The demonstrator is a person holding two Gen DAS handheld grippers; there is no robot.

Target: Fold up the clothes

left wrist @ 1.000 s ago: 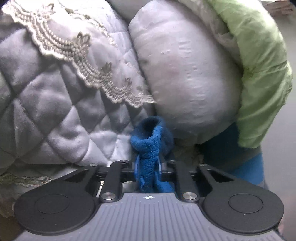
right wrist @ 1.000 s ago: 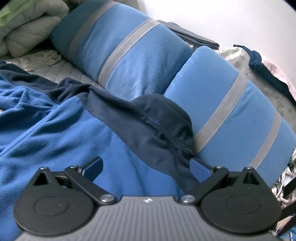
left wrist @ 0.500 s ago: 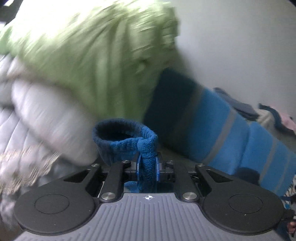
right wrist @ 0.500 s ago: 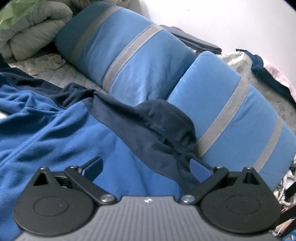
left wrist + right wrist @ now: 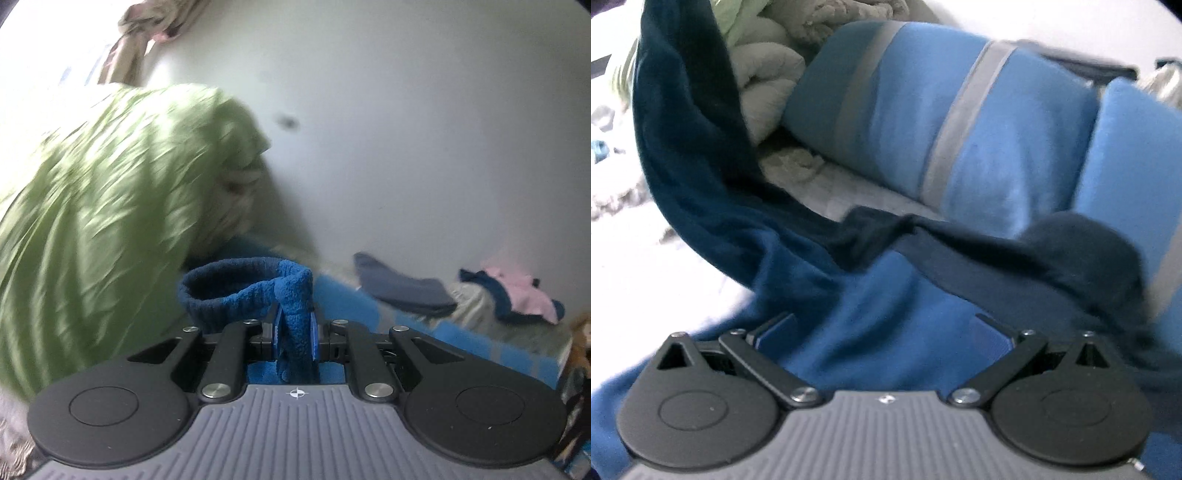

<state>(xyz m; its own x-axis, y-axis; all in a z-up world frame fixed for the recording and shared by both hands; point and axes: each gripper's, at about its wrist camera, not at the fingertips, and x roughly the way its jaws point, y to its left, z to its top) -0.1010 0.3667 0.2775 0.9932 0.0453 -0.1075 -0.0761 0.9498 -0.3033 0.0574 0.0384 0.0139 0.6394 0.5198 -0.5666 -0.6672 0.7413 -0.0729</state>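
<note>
1. Fingers of the left gripper point(image 5: 294, 334) are nearly closed, clamped on the fleece cuff point(image 5: 243, 291) of the blue sweatshirt point(image 5: 879, 332); the cuff's dark ribbed ring sticks out past the tips.
2. Right gripper point(image 5: 882, 330) fingers are spread wide, nothing between them, hovering just over the sweatshirt's body.
3. Sweatshirt location: body lies spread on the bed point(image 5: 849, 192), navy collar up against the striped blue pillows point(image 5: 942, 110); one sleeve rises up and off the top left of the right view.
4. Step, as I read it: sleeve lifted clear, about to be folded across the body. Early in the fold; the garment is not squared yet.
5. Next move likely needs: the left carrying the cuff over the torso and laying it flat, the right pinning or smoothing the body so it doesn't drag.
6. View differences:
   - Left view only: the grip on the cuff, green quilt point(image 5: 110, 221), wall, and loose clothes point(image 5: 517, 291) beyond.
   - Right view only: the garment's body, collar and raised sleeve.
   - Both are motion-blurred.
</note>
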